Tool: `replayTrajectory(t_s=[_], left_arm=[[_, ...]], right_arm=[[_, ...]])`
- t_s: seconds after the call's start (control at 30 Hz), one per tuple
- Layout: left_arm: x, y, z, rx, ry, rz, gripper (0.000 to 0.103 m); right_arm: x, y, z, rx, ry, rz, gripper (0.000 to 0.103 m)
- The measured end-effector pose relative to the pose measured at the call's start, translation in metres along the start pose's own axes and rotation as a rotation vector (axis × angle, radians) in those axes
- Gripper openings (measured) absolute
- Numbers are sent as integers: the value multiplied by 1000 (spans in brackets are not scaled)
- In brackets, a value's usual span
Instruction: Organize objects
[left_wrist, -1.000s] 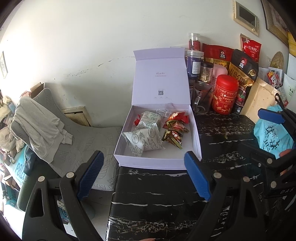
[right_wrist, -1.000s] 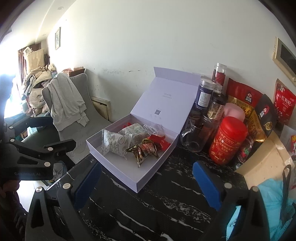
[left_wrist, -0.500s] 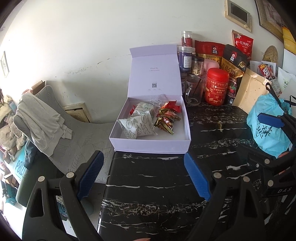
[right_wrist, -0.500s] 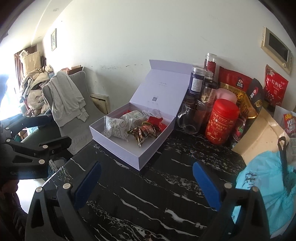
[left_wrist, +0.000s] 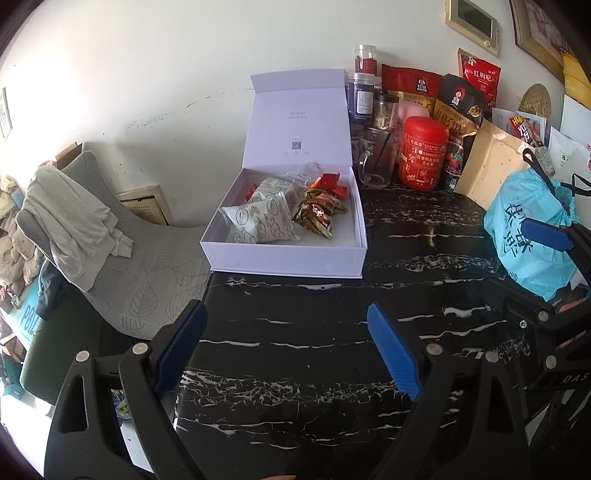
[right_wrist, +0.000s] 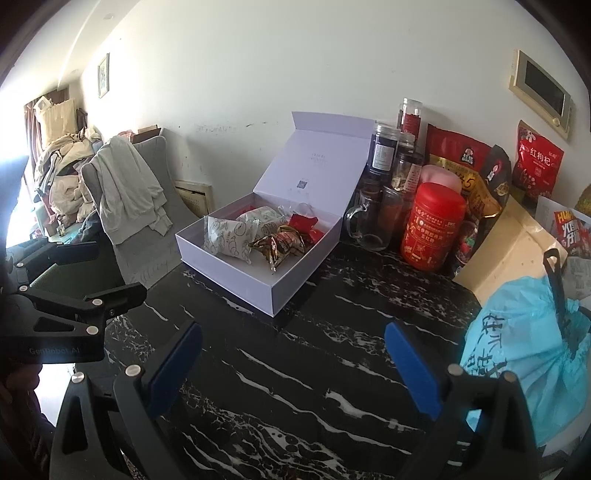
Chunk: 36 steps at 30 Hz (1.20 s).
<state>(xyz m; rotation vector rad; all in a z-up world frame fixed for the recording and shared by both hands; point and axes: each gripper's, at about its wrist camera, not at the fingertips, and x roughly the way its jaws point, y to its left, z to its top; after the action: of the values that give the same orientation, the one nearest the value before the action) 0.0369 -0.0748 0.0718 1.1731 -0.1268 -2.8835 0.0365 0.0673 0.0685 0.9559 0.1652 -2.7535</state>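
A pale lilac gift box (left_wrist: 288, 254) stands open on the black marble table (left_wrist: 314, 350), its lid upright against the wall. Inside lie white patterned snack packets (left_wrist: 258, 219) and red and gold wrapped sweets (left_wrist: 317, 210). The box also shows in the right wrist view (right_wrist: 236, 273) with the same snacks (right_wrist: 229, 240). My left gripper (left_wrist: 286, 347) is open and empty, well in front of the box. My right gripper (right_wrist: 291, 365) is open and empty, over the table to the box's right.
A red tin (left_wrist: 423, 153), a glass mug (left_wrist: 376, 162), jars and snack bags stand along the wall. A blue plastic bag (left_wrist: 528, 236) sits at the right. A grey chair (left_wrist: 110, 258) with a draped cloth stands left of the table.
Both grippers have drawn back from the box, which now looks smaller and farther. Both stayed open and empty.
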Motion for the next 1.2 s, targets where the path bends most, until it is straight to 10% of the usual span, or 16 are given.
replayTrajectory(t_s=[1.2], left_arm=[[7, -4, -9, 24, 29, -18, 88]], right_arm=[[8, 3, -8, -15, 28, -4, 100]])
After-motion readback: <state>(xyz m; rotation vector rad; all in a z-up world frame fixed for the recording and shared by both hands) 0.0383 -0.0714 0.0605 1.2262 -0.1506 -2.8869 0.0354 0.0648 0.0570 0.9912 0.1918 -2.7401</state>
